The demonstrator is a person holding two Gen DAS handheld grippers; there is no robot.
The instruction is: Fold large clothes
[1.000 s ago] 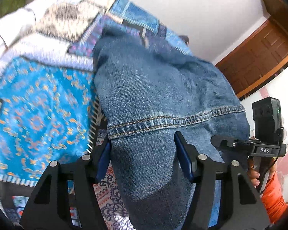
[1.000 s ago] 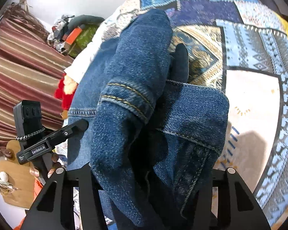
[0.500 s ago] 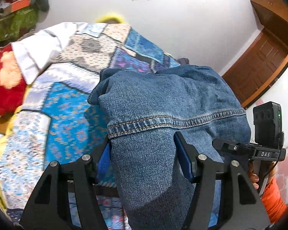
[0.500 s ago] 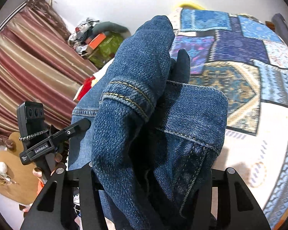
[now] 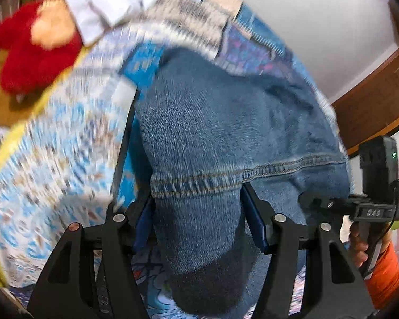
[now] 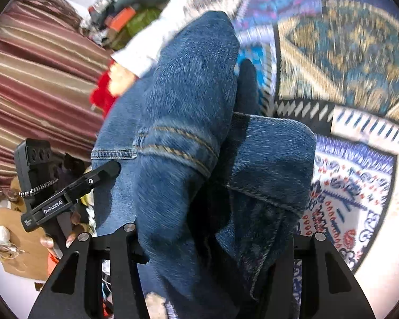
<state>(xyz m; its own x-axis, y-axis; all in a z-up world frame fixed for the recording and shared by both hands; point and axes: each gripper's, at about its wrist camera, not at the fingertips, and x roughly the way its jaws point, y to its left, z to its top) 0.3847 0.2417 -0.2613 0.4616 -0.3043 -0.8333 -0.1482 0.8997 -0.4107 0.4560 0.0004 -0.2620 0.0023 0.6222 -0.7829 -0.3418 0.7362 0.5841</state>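
Observation:
A blue denim garment [image 5: 226,133] hangs in folds over a patchwork quilt [image 5: 61,146]. My left gripper [image 5: 199,212] is shut on a bunched denim fold just below a stitched seam; its blue pads press on both sides. My right gripper [image 6: 212,239] is shut on a thick bundle of the same denim [image 6: 188,111], which covers its fingertips. The right gripper's body shows at the right of the left wrist view [image 5: 372,207]; the left gripper's body shows at the left of the right wrist view [image 6: 66,194].
A red plush toy [image 5: 32,45] and a white cloth [image 5: 106,8] lie at the quilt's far left edge. A striped curtain [image 6: 34,85] hangs to the left. A wooden door [image 5: 380,101] stands at the right. Clutter [image 6: 119,18] sits by the wall.
Both grippers have swung down and forward with the denim still held; the quilt now fills more of both views, and the views are motion-blurred.

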